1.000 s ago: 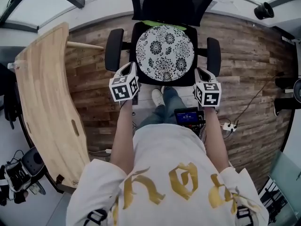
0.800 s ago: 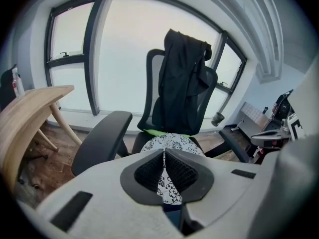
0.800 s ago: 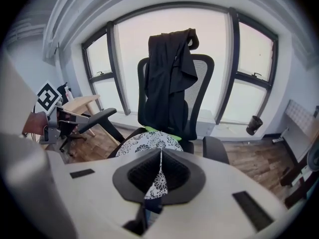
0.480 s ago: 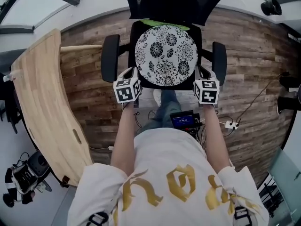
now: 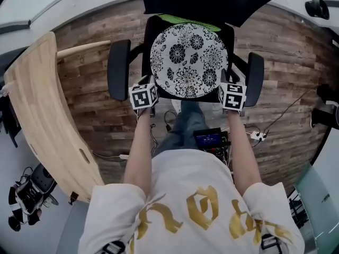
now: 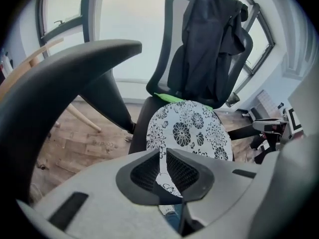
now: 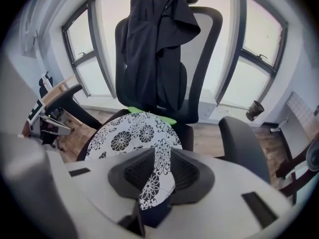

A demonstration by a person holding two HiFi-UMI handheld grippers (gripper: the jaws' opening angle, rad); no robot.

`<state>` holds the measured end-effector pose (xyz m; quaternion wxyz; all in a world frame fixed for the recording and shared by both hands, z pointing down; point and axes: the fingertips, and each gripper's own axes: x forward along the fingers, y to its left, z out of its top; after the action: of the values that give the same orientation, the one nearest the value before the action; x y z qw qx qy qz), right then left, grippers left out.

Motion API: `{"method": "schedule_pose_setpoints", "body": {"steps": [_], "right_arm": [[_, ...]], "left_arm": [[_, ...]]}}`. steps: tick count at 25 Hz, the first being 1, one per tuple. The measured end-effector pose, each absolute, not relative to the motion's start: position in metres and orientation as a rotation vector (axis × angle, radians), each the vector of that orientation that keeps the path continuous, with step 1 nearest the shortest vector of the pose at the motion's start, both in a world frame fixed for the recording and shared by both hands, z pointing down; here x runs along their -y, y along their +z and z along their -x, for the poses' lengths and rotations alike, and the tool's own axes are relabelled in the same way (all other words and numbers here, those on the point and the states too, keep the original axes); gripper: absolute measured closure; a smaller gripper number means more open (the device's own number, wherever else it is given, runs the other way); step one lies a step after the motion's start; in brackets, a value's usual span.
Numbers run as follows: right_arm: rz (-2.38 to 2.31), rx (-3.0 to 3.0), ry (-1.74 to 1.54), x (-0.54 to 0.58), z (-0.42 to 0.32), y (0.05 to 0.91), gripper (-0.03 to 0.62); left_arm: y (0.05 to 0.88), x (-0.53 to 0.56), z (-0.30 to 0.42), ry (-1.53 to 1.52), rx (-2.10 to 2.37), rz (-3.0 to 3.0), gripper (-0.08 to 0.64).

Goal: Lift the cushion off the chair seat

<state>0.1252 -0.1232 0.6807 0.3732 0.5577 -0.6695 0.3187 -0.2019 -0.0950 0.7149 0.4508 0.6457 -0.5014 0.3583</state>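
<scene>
The round flowered cushion [image 5: 189,60] lies flat on the chair seat [image 5: 146,41], straight ahead of me and between my hands. My left tongs [image 6: 162,156] are at its near-left rim and my right tongs [image 7: 160,158] at its near-right rim, both about equally close. Being round it has no long axis, so I judge the lift depends on taking both sides of that near rim evenly. The left tongs are closed to a thin slit with nothing gripped, while the right have just been opening to a narrow gap where the cushion's rim shows, not pinched.
</scene>
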Motion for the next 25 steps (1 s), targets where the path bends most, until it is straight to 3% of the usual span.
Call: {"method": "schedule_pose_setpoints", "body": {"steps": [6, 8, 13, 20, 25], "right_arm": [[-1.371, 1.635, 0.914, 0.129, -0.129, 0.720, 0.498], [-1.309, 1.620, 0.932, 0.130, -0.128, 0.737, 0.497], [-1.227, 1.571, 0.933, 0.136, -0.138, 0.778, 0.497], [-1.234, 1.540, 0.941, 0.150, -0.154, 0.808, 0.396], [-1.246, 1.493, 0.958, 0.154, -0.163, 0.827, 0.391]], "left_arm": [[0.741, 0.096, 0.208, 0.953, 1.267, -1.527, 0.521], [0.754, 0.099, 0.208, 0.967, 1.258, -1.508, 0.468], [0.787, 0.099, 0.209, 0.992, 1.244, -1.432, 0.435], [0.814, 0.090, 0.211, 1.033, 1.234, -1.377, 0.426], [0.828, 0.087, 0.209, 1.132, 1.219, -1.408, 0.403]]}}
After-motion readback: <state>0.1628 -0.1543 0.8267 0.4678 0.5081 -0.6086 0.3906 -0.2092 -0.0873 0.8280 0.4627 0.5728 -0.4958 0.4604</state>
